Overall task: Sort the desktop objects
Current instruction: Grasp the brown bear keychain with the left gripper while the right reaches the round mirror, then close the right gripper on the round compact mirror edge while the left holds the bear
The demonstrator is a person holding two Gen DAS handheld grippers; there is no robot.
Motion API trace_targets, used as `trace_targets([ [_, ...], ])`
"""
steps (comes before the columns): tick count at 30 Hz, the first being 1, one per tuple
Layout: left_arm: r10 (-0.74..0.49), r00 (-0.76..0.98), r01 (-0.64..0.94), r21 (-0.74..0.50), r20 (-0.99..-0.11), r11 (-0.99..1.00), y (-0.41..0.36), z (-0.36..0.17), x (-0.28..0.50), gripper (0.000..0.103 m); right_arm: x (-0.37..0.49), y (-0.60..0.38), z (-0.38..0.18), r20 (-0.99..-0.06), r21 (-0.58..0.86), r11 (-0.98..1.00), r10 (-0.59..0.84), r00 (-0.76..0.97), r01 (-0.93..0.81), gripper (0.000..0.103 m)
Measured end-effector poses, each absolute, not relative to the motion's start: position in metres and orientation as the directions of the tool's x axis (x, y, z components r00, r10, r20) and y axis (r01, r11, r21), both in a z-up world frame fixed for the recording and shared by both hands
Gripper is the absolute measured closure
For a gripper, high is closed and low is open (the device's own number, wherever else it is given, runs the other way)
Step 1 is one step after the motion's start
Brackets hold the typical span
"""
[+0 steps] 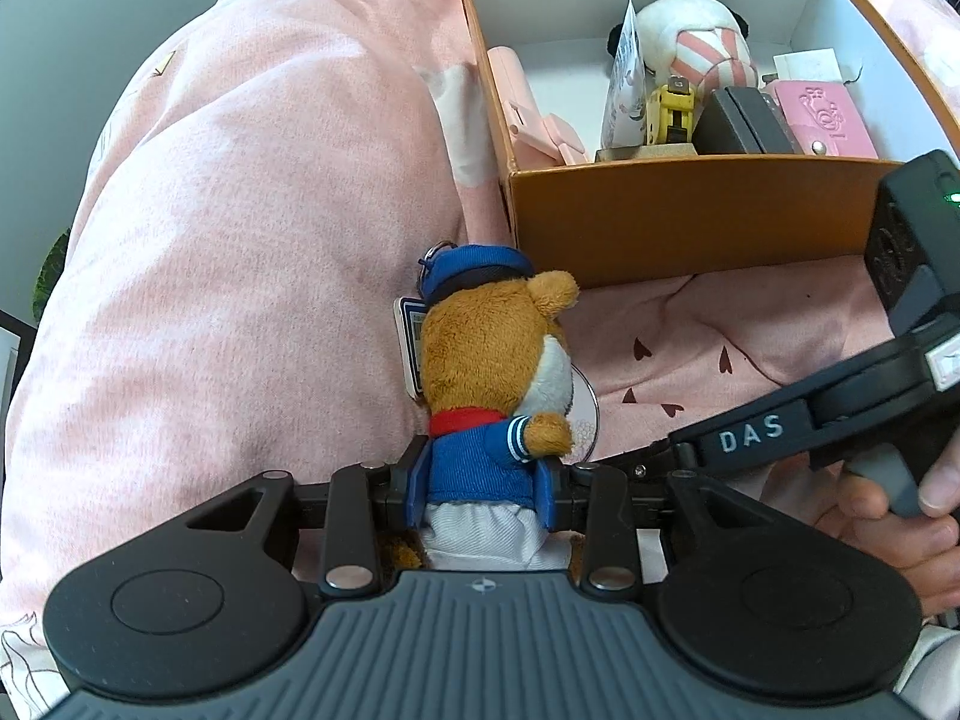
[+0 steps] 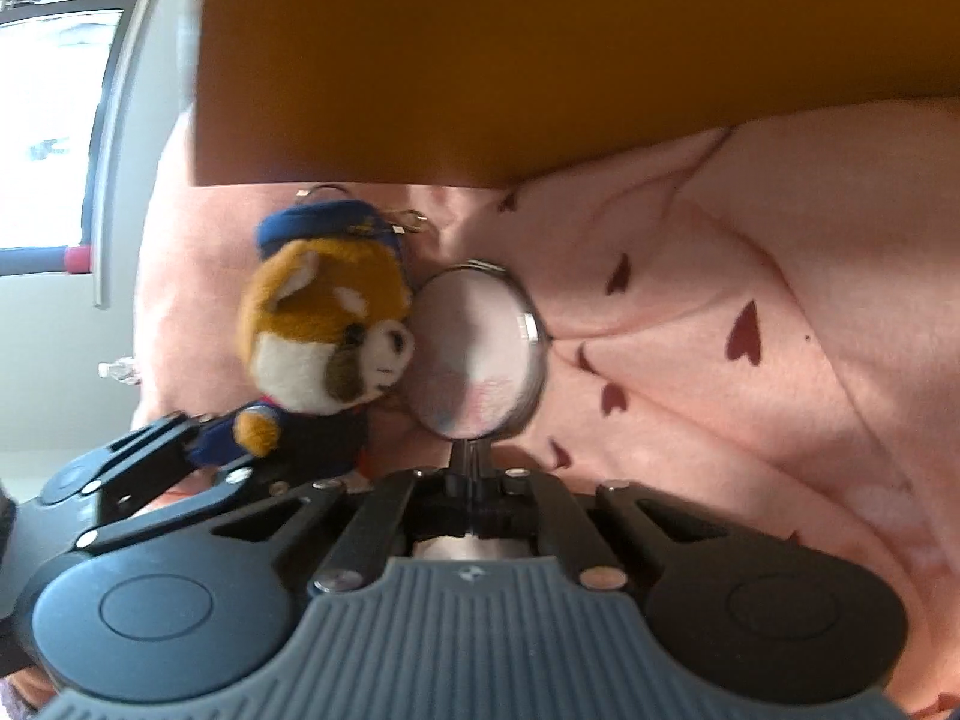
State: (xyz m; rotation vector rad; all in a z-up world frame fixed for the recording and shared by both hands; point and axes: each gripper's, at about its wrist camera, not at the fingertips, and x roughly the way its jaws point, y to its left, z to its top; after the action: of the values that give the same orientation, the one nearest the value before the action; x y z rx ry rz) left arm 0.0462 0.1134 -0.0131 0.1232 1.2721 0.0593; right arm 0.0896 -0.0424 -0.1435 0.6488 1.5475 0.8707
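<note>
A pink blanket (image 1: 252,252) with small dark hearts covers the surface. Nearest, the left gripper (image 1: 480,489) clamps a plush (image 1: 489,372) in blue jacket and cap by its body, upright just before the orange box (image 1: 690,216). Touching the plush's face, a round mirror (image 2: 477,354) stands on edge, its lower rim pinched in the closed right gripper (image 2: 474,495). Beyond, inside the box, lie a panda toy (image 1: 690,36), a yellow tape measure (image 1: 669,111) and a pink case (image 1: 825,117).

We saw a brown-and-white plush toy (image 1: 492,360) in blue cap and jacket with a red scarf, a pink blanket (image 1: 240,210) patterned with dark red hearts, and an orange box (image 1: 690,216) lined white.
</note>
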Motion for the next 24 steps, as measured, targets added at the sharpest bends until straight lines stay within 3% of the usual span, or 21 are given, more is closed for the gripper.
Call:
trace_targets([
  [5, 0.114, 0.293, 0.018, 0.125, -0.949, 0.992, 0.111, -0.011, 0.042, 0.064, 0.088, -0.044, -0.15, -0.558, 0.827, 0.562, 0.811, -0.177, -0.033, 0.097],
  [7, 0.112, 0.293, 0.02, 0.124, -0.95, 0.992, 0.111, -0.011, 0.042, 0.064, 0.09, -0.049, -0.158, -0.531, 0.838, 0.545, 0.827, -0.184, 0.027, 0.079],
  [9, 0.108, 0.292, 0.016, 0.118, -0.95, 0.993, 0.112, -0.012, 0.043, 0.064, 0.09, -0.053, -0.164, -0.512, 0.845, 0.531, 0.838, -0.188, 0.065, 0.073],
  [24, 0.043, 0.307, -0.015, 0.041, -0.951, 0.999, 0.126, -0.008, 0.038, 0.064, 0.091, -0.052, -0.195, -0.462, 0.838, 0.502, 0.861, -0.212, 0.215, 0.075],
])
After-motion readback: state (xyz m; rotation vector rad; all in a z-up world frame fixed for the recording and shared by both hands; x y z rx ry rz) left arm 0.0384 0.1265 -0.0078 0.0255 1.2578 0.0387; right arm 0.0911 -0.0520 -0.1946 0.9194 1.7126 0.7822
